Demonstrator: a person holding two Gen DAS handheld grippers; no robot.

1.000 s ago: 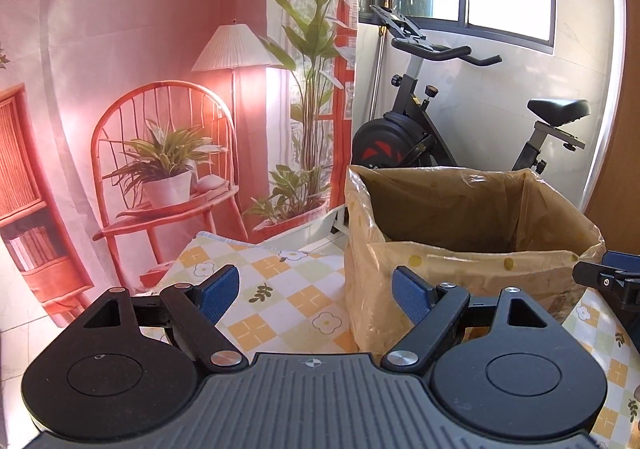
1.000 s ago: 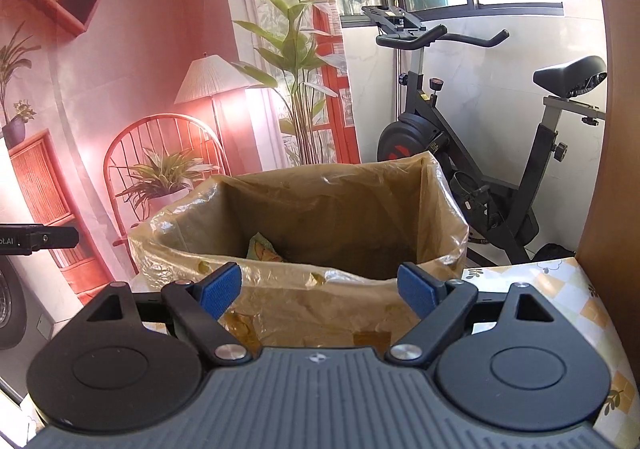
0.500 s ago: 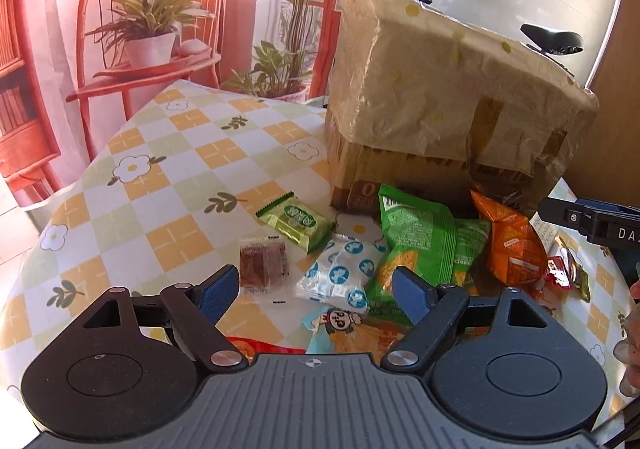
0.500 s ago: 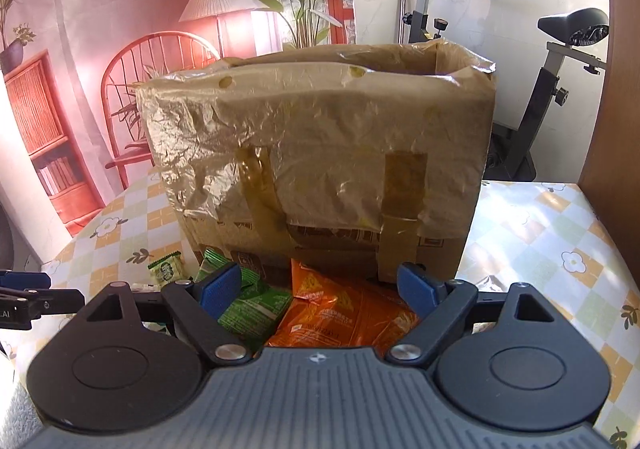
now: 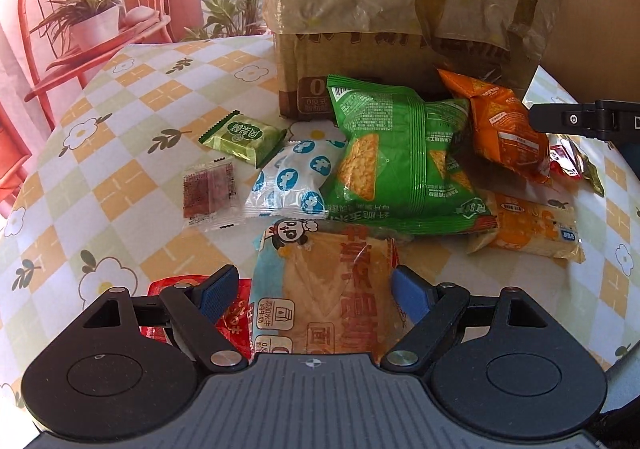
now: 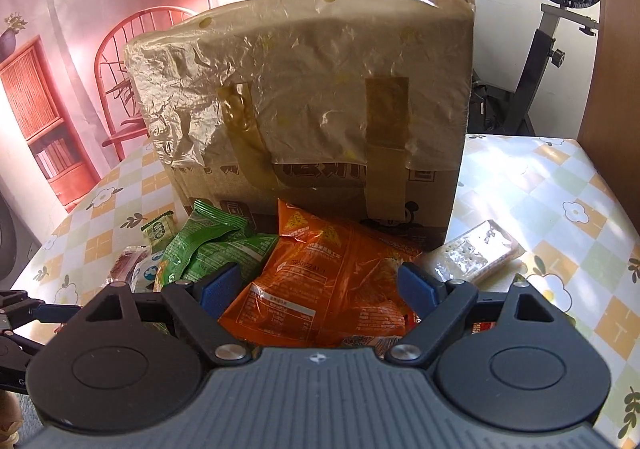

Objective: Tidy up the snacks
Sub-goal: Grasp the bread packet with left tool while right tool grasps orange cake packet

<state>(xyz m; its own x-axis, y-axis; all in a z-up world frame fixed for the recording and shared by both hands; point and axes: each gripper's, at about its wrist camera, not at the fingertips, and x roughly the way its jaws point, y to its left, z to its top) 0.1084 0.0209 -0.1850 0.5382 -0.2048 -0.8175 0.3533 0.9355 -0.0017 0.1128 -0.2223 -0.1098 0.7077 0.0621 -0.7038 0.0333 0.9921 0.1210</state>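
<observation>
The left gripper (image 5: 314, 291) is standing wide open above the bread packet (image 5: 328, 289), and its blue pads are gripping nothing. The right gripper (image 6: 318, 283) is also standing wide open, hanging over the orange chip bag (image 6: 316, 281) with nothing held; whether the pads are touching the bag I cannot tell.

The cardboard box (image 6: 304, 109) is sitting on the checkered tablecloth (image 5: 120, 121), wrapped in brown plastic and tape, and from here its inside is staying hidden. The snacks are lying in a loose pile just in front of the box. The big green chip bag (image 5: 396, 153) is partly covering the bread packet and a yellow packet (image 5: 532, 233). The red packet (image 5: 230, 323) is half hidden under the left gripper's pad. Beside the pile are lying a white and blue pouch (image 5: 294, 181), a small green packet (image 5: 244, 137) and a clear packet with dark squares (image 5: 210, 189). A cracker pack (image 6: 476, 253) is lying right of the orange bag.
</observation>
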